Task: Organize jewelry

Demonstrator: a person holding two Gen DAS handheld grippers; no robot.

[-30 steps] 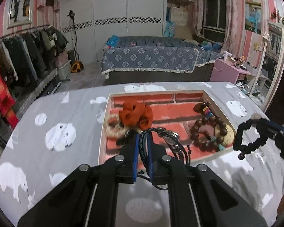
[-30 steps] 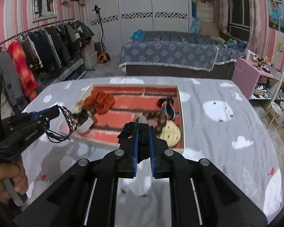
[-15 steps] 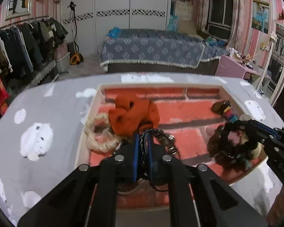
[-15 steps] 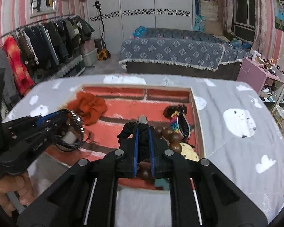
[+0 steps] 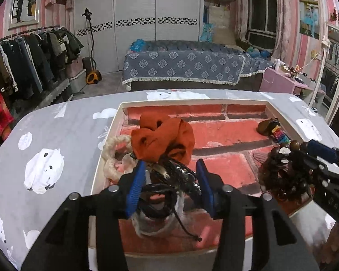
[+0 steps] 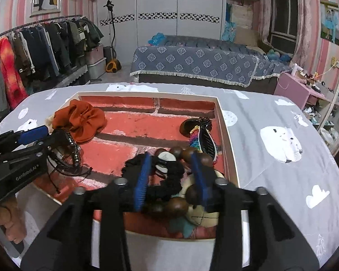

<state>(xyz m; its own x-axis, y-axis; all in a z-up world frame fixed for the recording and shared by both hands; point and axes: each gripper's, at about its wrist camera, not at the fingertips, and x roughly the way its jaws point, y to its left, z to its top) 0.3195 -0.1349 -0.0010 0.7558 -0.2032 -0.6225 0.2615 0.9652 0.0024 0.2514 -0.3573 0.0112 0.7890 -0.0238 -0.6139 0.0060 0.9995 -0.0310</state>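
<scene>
Now both tools stand over the tray (image 6: 221,122), jaws apart, jewelry just let go.

Inside the brick-patterned tray, the left gripper (image 5: 169,180) is spread around black cord bracelets (image 5: 167,180) at 6 o'clock below an orange scrunchie (image 5: 162,140); the right gripper (image 6: 171,176) is spread around a black beaded bracelet (image 6: 167,176) at 5 o'clock. Next, probably: lift clear without snagging cords. "GenRobot.AI" marks the left gripper.

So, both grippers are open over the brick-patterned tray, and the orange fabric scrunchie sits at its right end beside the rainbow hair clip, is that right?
Not quite: the orange fabric scrunchie lies at the left end of the brick-patterned tray, apart from the rainbow hair clip, which is at the right end, as the right wrist view shows. The left gripper and right gripper are indeed open.
</scene>
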